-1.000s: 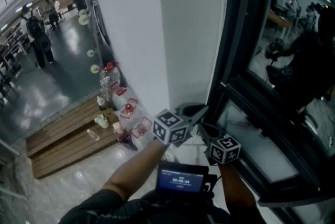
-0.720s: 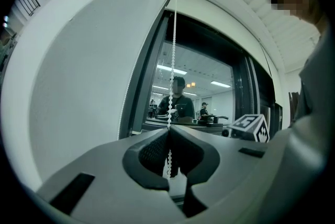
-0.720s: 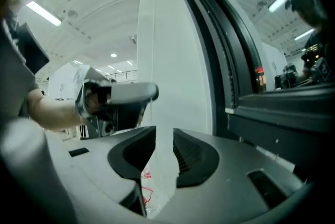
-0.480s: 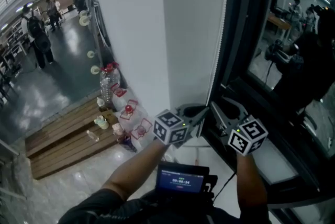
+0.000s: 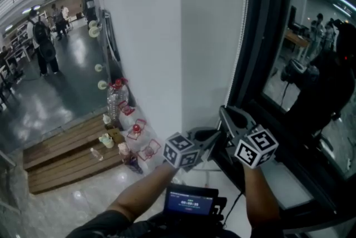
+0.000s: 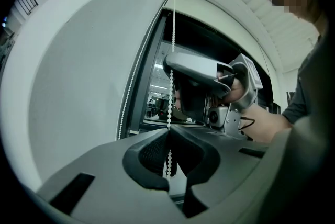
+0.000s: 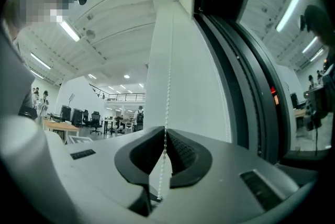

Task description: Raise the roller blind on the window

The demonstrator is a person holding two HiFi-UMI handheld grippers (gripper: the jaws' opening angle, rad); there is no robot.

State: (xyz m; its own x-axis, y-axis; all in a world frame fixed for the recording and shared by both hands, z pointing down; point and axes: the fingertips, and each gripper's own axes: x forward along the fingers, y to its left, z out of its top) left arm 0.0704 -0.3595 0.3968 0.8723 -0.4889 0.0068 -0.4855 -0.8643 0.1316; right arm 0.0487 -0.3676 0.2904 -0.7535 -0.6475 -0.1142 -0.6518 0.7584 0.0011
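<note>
my left gripper (image 5: 218,132) is clenched on the bead chain (image 6: 171,87), pads pinching it at the tips, aimed level at the far wall. my right gripper (image 5: 225,113) sits just right of and above the left; its jaws have just been closing and now grasp the same strand higher up, the chain running between the pads. the blind (image 5: 211,36) hangs as a pale panel left of the dark window frame (image 5: 261,36), with chain along its right edge.
</note>
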